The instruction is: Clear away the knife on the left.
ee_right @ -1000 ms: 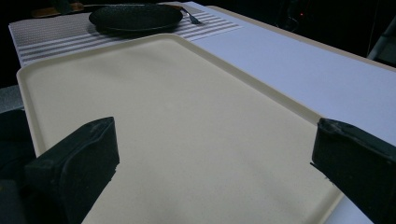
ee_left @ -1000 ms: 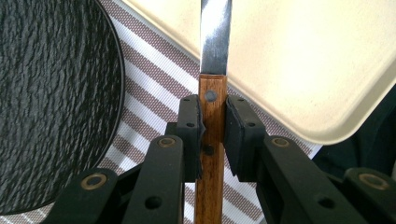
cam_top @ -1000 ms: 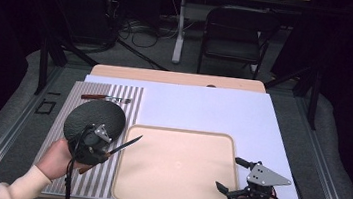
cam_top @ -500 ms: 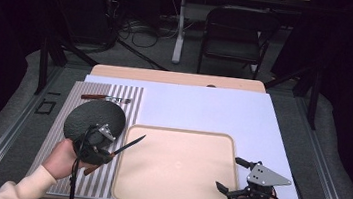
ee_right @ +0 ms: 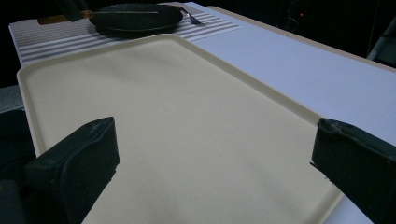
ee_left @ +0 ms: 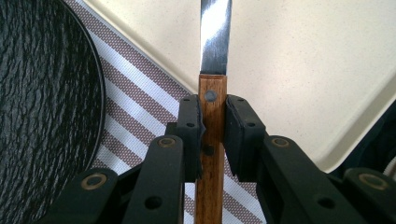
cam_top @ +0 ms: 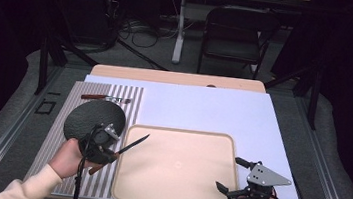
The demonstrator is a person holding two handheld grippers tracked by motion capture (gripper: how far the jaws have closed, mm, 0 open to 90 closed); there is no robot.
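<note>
Wooden-handled knife [ee_left: 212,116] clamped between left tongs [ee_left: 212,123].

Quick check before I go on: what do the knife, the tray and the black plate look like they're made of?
Knife: wooden handle, by its brown grain and rivets; blade mirror-bright, probably steel. It sits clamped in the left gripper.
Tray: likely plastic, smooth matte beige with faint speckles and a moulded raised rim.
Black plate: rippled, slate-like matte surface; whether stone, ceramic or melamine is unclear.

Table [cam_top: 177,78], white sheet [cam_top: 223,115] (striped mat [cam_top: 60,131] beside), beige tray [cam_top: 177,167]
</note>
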